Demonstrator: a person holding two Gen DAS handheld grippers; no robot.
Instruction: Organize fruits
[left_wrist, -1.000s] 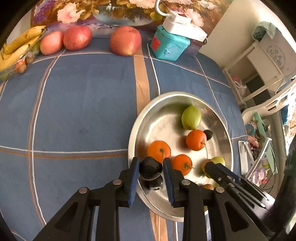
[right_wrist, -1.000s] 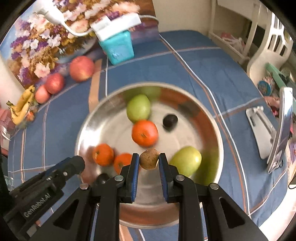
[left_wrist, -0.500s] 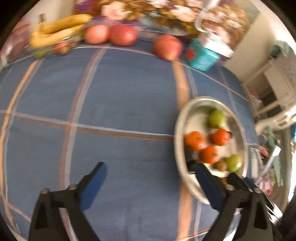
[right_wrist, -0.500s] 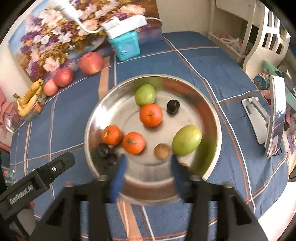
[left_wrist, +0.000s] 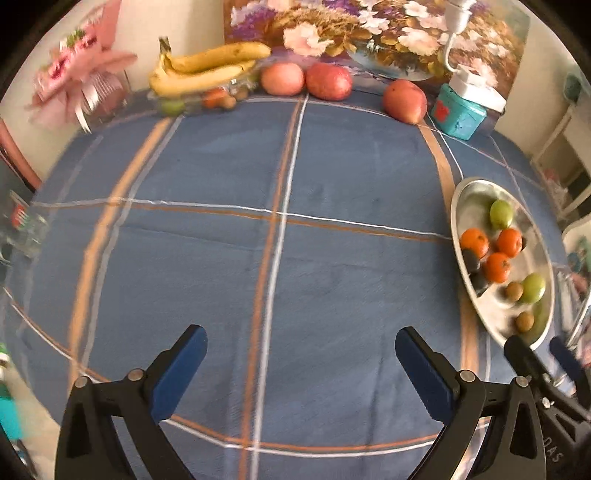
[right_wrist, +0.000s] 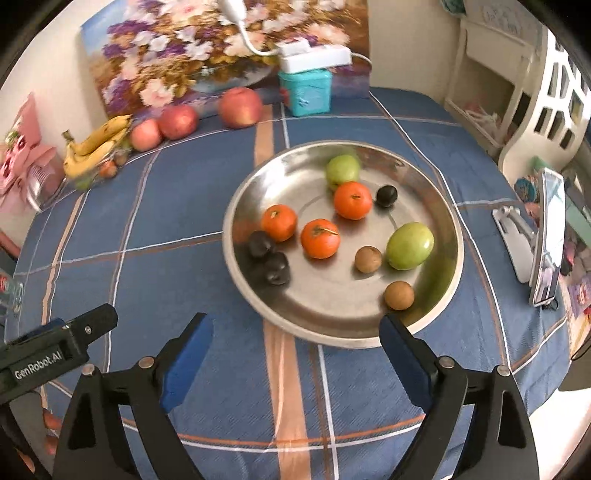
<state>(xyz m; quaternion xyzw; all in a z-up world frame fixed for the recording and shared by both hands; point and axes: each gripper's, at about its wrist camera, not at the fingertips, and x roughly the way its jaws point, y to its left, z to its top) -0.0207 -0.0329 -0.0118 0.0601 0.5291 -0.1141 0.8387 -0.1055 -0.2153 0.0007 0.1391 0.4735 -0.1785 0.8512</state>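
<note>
Both grippers have let go since a second ago, when the left pinched a dark plum and the right a small brown fruit; now the left gripper (left_wrist: 301, 363) hangs with jaws spread wide over bare cloth, and the right gripper (right_wrist: 295, 347) gapes equally wide just short of the bowl's near rim; each has matte black arms and flat blue pads.

The bowl (right_wrist: 456, 236) is round, shallow, polished metal, mirroring its contents; inside lie three glossy oranges (right_wrist: 320, 238), two smooth green fruits (right_wrist: 410, 245), three dark, dull plums, two of them touching (right_wrist: 276, 268), and two rough brown round fruits (right_wrist: 399, 295) near the front edge.

The tablecloth (left_wrist: 207, 258) is soft blue fabric crossed by orange and white stripes; at its far edge sit curved yellow bananas (left_wrist: 207, 70), three red apples (left_wrist: 328, 81) and a boxy teal container (left_wrist: 460, 116).
</note>
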